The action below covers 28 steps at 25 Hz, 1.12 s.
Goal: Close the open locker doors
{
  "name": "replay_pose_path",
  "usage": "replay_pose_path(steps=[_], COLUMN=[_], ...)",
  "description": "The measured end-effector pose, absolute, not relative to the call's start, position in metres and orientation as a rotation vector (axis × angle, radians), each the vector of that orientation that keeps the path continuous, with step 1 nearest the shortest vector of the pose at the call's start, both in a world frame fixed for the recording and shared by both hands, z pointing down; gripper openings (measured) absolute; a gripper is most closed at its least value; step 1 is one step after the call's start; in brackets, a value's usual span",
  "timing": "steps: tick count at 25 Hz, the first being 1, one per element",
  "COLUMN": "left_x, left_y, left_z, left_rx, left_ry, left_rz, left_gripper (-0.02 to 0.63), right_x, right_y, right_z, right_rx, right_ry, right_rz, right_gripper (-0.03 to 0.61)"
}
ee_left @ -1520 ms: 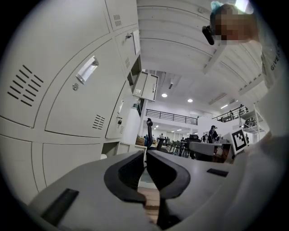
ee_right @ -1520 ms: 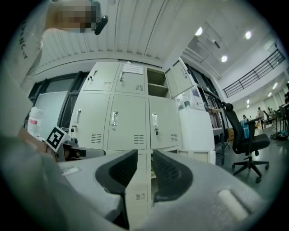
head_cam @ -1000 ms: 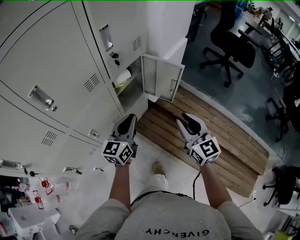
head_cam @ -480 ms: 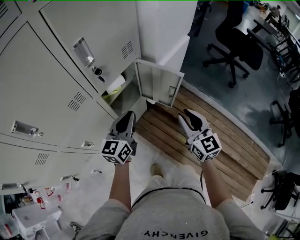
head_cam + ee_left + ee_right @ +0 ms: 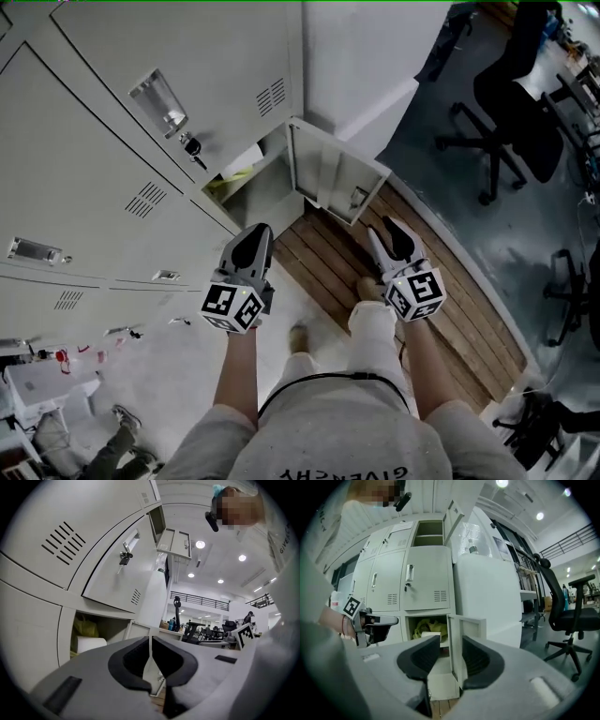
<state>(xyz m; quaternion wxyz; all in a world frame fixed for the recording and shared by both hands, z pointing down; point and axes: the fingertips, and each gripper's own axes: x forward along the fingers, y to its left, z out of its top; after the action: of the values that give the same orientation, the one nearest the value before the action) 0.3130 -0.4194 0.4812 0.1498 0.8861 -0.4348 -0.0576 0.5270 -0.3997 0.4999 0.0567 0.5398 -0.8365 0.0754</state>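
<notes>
Metal locker door hangs ajar ahead of the right gripper, whose empty jaws have just been opening, probably to catch its edge; the left gripper idles, jaws together on nothing.

The left forearm and the right forearm are stretched forward from the trunk at 6 o'clock in the head view. The left gripper is held at about 8 o'clock of that view's centre and pointed level toward 12 o'clock, with its jaws brought together to a hairline slit. The right gripper is held at about 4 o'clock, tipped slightly downward. Its jaws have just been opening and are parted, with nothing gripped between them
</notes>
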Motion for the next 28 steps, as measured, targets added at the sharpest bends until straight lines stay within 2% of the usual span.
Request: replay_pose_path(steps=[4,13,28], left_x=[0.309,0.302,0.298], left_y=[-0.426,-0.438,-0.427], left_z=[0.49,0.515,0.537], left_rx=[2.485,2.364,2.313], left_ry=[-1.364,-1.54,-1.578], left_rz=[-0.164,-0.175,-0.175], left_gripper=[0.017,0.017,0.017], right_x=[0.543,0.566,0.553], right_y=[-0.431,-0.481,-0.494], right_z=[0.52,0.55,0.558], right_rx=[1.581,1.502,1.397], right_ry=[-2.525,-2.556,-2.605], right_rz=[0.26,0.311,0.305], right_gripper=[0.161,0.178,0.175])
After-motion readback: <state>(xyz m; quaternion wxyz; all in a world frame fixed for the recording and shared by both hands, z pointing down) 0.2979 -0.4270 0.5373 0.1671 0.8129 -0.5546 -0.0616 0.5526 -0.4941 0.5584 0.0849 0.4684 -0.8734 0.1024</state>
